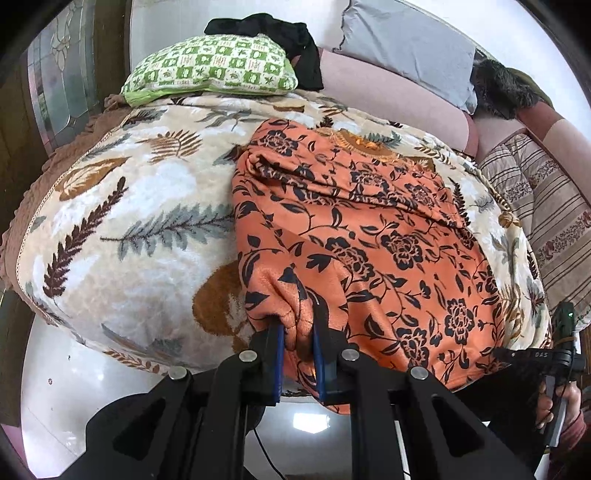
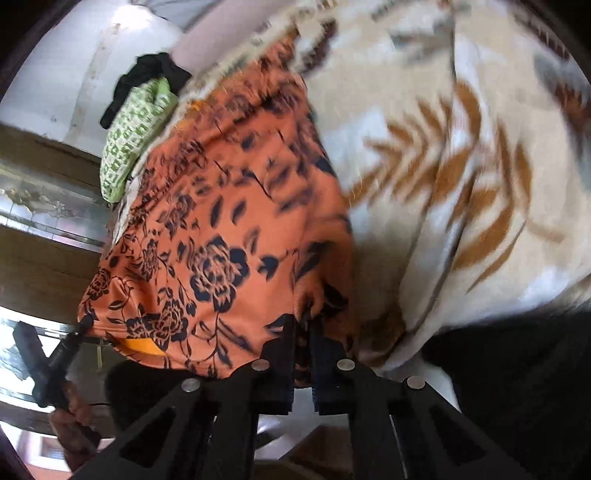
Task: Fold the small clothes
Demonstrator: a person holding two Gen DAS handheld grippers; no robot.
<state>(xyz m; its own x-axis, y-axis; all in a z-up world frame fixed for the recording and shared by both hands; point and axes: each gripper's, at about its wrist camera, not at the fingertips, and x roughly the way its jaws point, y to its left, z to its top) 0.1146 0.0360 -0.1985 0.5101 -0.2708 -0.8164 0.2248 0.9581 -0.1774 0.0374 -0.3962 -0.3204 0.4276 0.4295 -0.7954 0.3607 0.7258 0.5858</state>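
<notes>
An orange garment with dark flower print (image 1: 369, 229) lies spread on a leaf-patterned blanket (image 1: 122, 206). My left gripper (image 1: 298, 328) is shut on the garment's near left hem corner, cloth bunched between its blue pads. My right gripper (image 2: 303, 317) is shut on the garment's (image 2: 221, 221) near right hem corner at the blanket's front edge. The right gripper's body also shows at the far right of the left wrist view (image 1: 554, 354). The left gripper shows at the lower left of the right wrist view (image 2: 55, 362). The right wrist view is blurred.
A green checked pillow (image 1: 210, 70) with a black cloth (image 1: 280, 33) behind it lies at the blanket's far edge. A grey cushion (image 1: 410, 48) and a striped quilt (image 1: 546, 206) lie at the right. A glossy white floor (image 1: 92, 387) is below the blanket (image 2: 461, 166).
</notes>
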